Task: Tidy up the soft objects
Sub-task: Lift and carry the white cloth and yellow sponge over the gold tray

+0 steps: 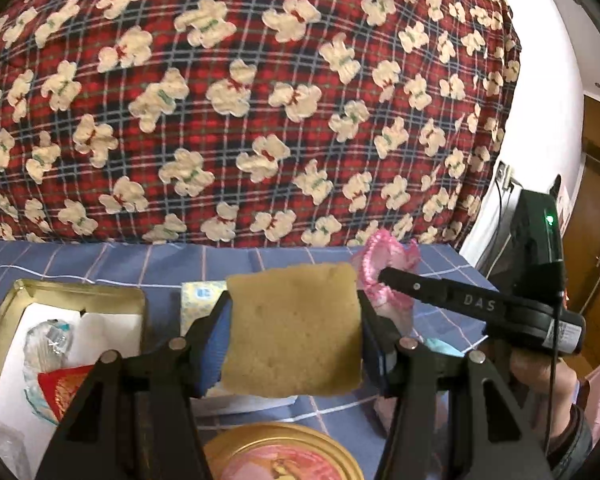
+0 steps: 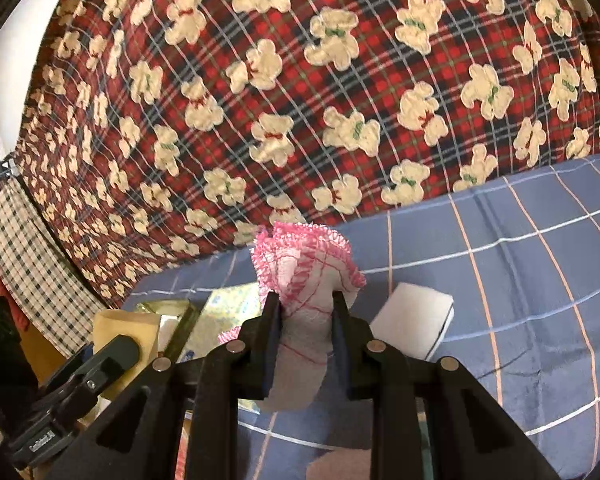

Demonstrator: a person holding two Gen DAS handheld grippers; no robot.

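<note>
Sponge, a tan porous square (image 1: pixel 292 330), sits squeezed edgewise in the left tongs (image 1: pixel 294 336) — light, springy; right tongs (image 2: pixel 306 322) pinch the limp pink-edged cloth (image 2: pixel 304 276), probably slippery — grip bunched folds.

My bed (image 2: pixel 520 280), under a blue checked sheet, carries an open gold tin (image 1: pixel 4 320) at its left edge, a round gold lid (image 1: pixel 280 452) nearest me, a tissue pack (image 1: pixel 198 300) and a white block (image 2: pixel 416 316).
</note>
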